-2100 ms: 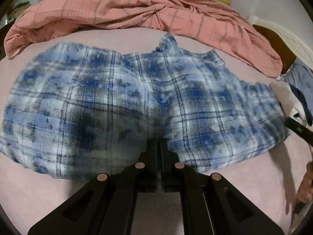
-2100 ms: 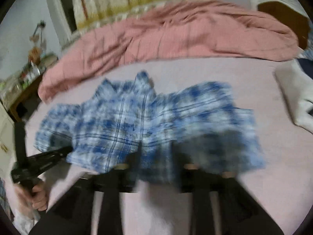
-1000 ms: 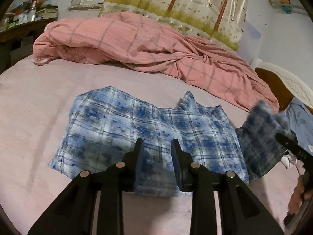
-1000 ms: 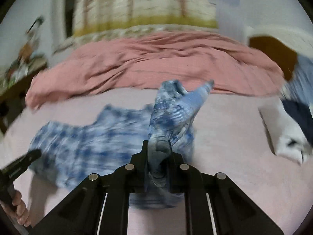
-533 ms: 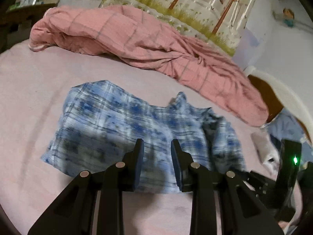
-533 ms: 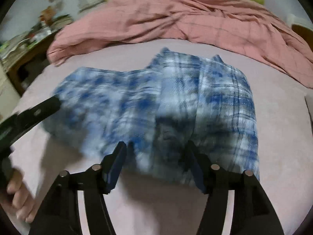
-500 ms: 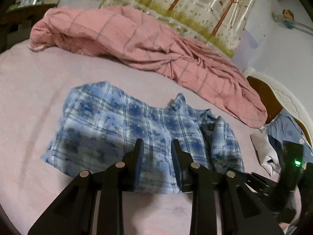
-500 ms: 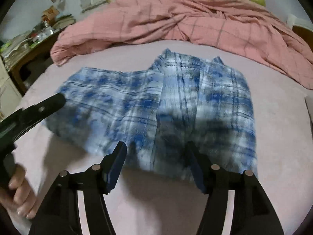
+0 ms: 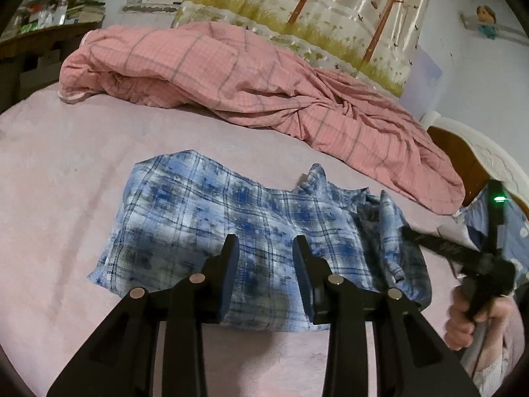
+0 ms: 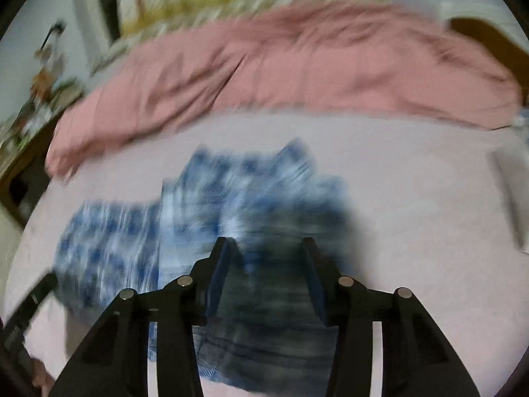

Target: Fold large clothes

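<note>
Two grippers are over the bed and neither is grasping anything. My left gripper point(image 9: 266, 264) hangs above the near hem of the blue plaid shirt point(image 9: 231, 225), its jaws parted with only air between them; they have just been opening a little, and the pads do not press the cloth. The shirt lies flat on the pink bedsheet point(image 9: 66, 182), at the centre of the left wrist view, collar at about 1 o'clock from my left fingertips. Its right part is folded over onto the body and sits rumpled at 3 o'clock.

My right gripper point(image 10: 266, 264) shows in its own view, heavily blurred. Its jaws stand apart and have just been closing somewhat, with the shirt's folded part seen between and below them; I see no pad pinching the fabric, so I call it released. In the left wrist view the same tool comes in from 3 o'clock, a green light on it, held in the person's right hand point(image 9: 469, 317) just beside the shirt's right edge.

A rumpled pink checked quilt point(image 9: 264, 89) is heaped at 12 o'clock, well apart from the shirt. A curtain printed with trees point(image 9: 314, 6) hangs behind it.
</note>
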Demonstrator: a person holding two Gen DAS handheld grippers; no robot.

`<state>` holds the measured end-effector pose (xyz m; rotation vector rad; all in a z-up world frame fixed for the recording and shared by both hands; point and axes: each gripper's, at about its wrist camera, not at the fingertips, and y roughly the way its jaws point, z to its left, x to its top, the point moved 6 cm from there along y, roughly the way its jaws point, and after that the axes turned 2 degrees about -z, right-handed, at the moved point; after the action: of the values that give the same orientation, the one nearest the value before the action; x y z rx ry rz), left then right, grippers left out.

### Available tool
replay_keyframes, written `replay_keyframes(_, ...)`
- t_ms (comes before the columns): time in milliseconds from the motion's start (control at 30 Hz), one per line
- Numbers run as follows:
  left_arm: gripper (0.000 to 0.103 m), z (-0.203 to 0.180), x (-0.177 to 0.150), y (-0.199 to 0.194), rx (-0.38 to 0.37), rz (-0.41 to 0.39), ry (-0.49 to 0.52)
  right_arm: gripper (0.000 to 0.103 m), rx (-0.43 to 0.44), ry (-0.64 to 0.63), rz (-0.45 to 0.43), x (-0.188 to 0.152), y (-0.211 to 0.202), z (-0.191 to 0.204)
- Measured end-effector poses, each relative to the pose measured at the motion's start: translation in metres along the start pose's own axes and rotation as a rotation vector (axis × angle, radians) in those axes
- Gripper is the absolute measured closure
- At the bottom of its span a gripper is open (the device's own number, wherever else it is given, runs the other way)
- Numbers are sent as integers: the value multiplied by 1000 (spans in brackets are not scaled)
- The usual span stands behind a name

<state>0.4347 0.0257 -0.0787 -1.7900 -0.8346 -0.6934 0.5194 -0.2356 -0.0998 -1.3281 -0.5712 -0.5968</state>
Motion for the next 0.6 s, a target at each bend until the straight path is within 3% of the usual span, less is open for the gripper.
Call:
replay_keyframes(67,69,-2,0,0,12,-7,18,56,47,-68,32,-15,18,17)
replay_keyframes(133,65,-1,-1,2,24,-2,24,52,121,-46,71,-29,28,22)
replay_keyframes(233,64,0,-5,7,-47,45,-32,52,131,-77,36,-31,20,24)
replay_keyframes(267,64,0,-4,6,-40,40,-34,52,142,-86,35,-33,19,25)
replay_keyframes(367,63,-2,2,-1,186,-56,147,52,140,-87,-9,-35,4,22)
replay_keyframes(433,61,-1,4,-3,244,-85,199,52,160,-63,-40,-29,-7,21)
replay_keyframes(533,58,-1,9,-12,142,-96,119,52,169,-27,-136,-16,-25,15)
replay_keyframes(600,41,-8,11,-20,111,-119,140,52,160,-39,-151,-14,-28,14)
